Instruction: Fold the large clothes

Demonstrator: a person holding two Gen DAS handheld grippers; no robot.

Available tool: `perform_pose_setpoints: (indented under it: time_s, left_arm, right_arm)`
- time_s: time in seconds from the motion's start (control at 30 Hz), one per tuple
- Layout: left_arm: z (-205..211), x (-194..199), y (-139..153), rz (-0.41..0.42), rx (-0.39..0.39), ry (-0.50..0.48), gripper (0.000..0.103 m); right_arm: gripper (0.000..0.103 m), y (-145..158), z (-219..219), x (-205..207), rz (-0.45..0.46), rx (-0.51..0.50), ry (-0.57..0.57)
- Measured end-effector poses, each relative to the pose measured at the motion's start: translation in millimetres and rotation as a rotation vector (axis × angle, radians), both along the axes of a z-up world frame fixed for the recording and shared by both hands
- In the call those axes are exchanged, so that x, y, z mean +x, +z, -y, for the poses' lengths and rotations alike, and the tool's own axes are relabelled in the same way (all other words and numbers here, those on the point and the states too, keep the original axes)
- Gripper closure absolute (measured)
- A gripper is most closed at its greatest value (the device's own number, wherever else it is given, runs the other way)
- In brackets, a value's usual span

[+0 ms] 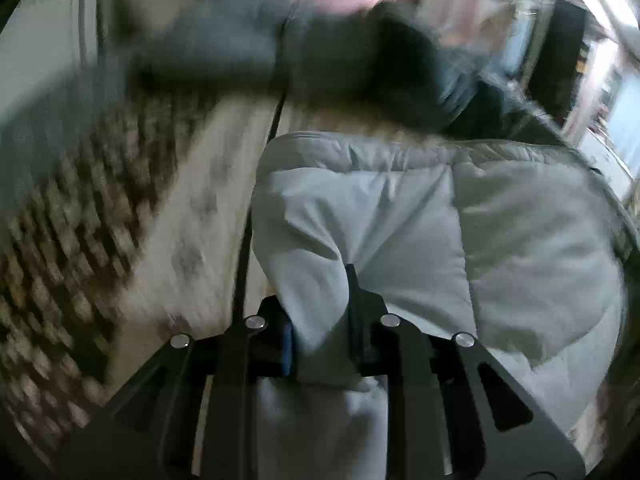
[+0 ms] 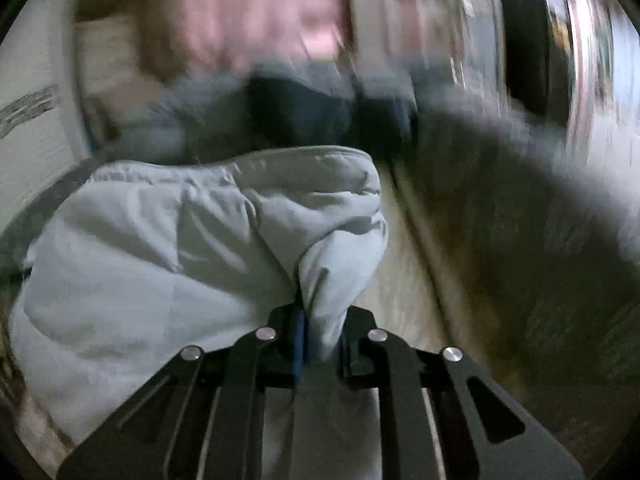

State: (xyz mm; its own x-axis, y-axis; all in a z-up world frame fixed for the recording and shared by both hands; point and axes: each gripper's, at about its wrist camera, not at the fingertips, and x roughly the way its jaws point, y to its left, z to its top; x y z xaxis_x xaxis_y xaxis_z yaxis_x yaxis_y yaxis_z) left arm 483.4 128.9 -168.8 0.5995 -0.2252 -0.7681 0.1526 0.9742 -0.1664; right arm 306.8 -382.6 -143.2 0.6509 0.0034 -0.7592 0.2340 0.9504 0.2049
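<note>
- Pale grey padded fabric fills both wrist views: a large puffy garment [image 1: 420,232], quilted like a down jacket, and it is caught at both near corners at once.
- Left gripper [image 1: 320,320]: its fingers [image 1: 354,300] are drawn in on a bunched fold of the garment, cloth squeezed between them and running back under the gripper body. It is pinching fabric, not air.
- Right gripper [image 2: 320,332]: same story, fingers [image 2: 298,336] closed on a gathered corner of the garment [image 2: 160,260], the cloth twisting into a tight neck right at the tips.
- Now the relation that matters: from the left fingers the bulk of the garment spreads ahead and off to the right; from the right fingers it spreads ahead and off to the left. So the garment's long axis runs across, between the two pinch points, with its far hem edge ahead of both sets of fingers.
- Neither hand is nearer; each holds its own end, so I'd judge the fold has to be carried by both together, forward over the body of the garment.
- Beyond the fingers a dark heap of other clothes [image 1: 360,60] lies past the far hem, badly smeared by motion blur.
- Under the garment a light surface [image 2: 404,280] shows just beside the right fingers; whether it is a bed or floor I cannot tell.
- Risk as I read it: thick slippery padding may slide out of such narrow pinches.
</note>
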Motion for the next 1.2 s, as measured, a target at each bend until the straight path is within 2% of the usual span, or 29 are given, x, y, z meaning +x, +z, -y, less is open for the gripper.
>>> perform_pose_setpoints:
  time_s: [0.03,0.07,0.13,0.2,0.23,0.27,0.3,0.37,0.4,0.43,0.53,0.6,0.67,0.7,0.73,0.77,0.8,0.83,0.87,0.9,1.0,1.1,1.2]
  left_arm:
    - [-5,12,-31,-0.095,0.008,0.020,0.081]
    - [-5,15,-43,-0.128,0.013,0.028,0.081]
    - [-15,8,-56,-0.156,-0.031,0.044,0.079]
    - [-21,2,-51,-0.154,-0.037,0.051,0.077]
    - [-22,-2,-44,-0.143,-0.007,0.045,0.074]
    - [-24,-6,-38,-0.130,0.024,0.046,0.071]
    - [-22,-6,-32,-0.122,0.055,0.051,0.067]
    - [-20,-14,-8,-0.072,0.125,0.059,0.065]
    - [-14,-19,3,-0.039,0.156,0.060,0.060]
    - [3,-19,16,-0.003,0.163,0.049,0.058]
    - [46,-24,40,0.021,0.098,-0.019,0.058]
    - [88,-28,42,0.011,0.087,-0.085,0.058]
    - [125,-27,35,-0.040,0.062,-0.148,0.058]
    - [136,-28,29,-0.064,0.059,-0.170,0.063]
    - [151,-23,21,-0.099,0.071,-0.184,0.072]
    - [158,-22,16,-0.118,0.089,-0.184,0.076]
    - [165,-15,11,-0.133,0.105,-0.182,0.083]
    - [172,-4,8,-0.145,0.121,-0.179,0.091]
    - [177,5,6,-0.160,0.135,-0.180,0.096]
    - [184,20,1,-0.204,0.151,-0.191,0.103]
    - [195,55,-19,-0.325,0.189,-0.195,0.103]
    - [204,77,-37,-0.382,0.238,-0.188,0.103]
    - [212,90,-57,-0.428,0.268,-0.197,0.103]
  right_arm:
    - [0.090,-32,-1,8,-0.091,0.030,0.000]
    - [0.088,-45,-4,8,-0.121,0.024,-0.001]
    - [0.086,-49,-3,-4,-0.109,0.065,-0.027]
    - [0.078,-42,2,-11,-0.118,0.074,-0.015]
    - [0.073,-35,5,-18,-0.110,0.053,-0.007]
    - [0.055,-27,8,-20,-0.108,0.020,-0.021]
    - [0.042,-17,12,-26,-0.104,-0.018,-0.046]
    - [0.039,5,18,-38,-0.051,-0.012,-0.055]
    - [0.032,16,17,-42,-0.023,0.005,-0.054]
    - [0.030,27,13,-44,-0.004,0.015,-0.050]
    - [0.029,54,-35,-34,0.048,0.038,0.056]
    - [0.029,56,-68,-22,0.045,0.058,0.127]
    - [0.029,48,-108,0,0.019,0.069,0.211]
    - [0.030,47,-120,5,0.006,0.053,0.224]
    - [0.031,41,-133,17,-0.016,0.030,0.237]
    - [0.036,34,-142,29,-0.046,0.031,0.253]
    - [0.057,25,-147,36,-0.075,0.036,0.264]
    - [0.068,20,-151,43,-0.106,0.038,0.271]
    - [0.088,13,-155,50,-0.134,0.034,0.275]
    - [0.096,8,-157,59,-0.158,0.018,0.272]
    - [0.101,-4,-154,81,-0.220,-0.005,0.261]
    - [0.103,-33,-150,102,-0.331,-0.009,0.257]
    - [0.103,-56,-142,113,-0.386,0.028,0.232]
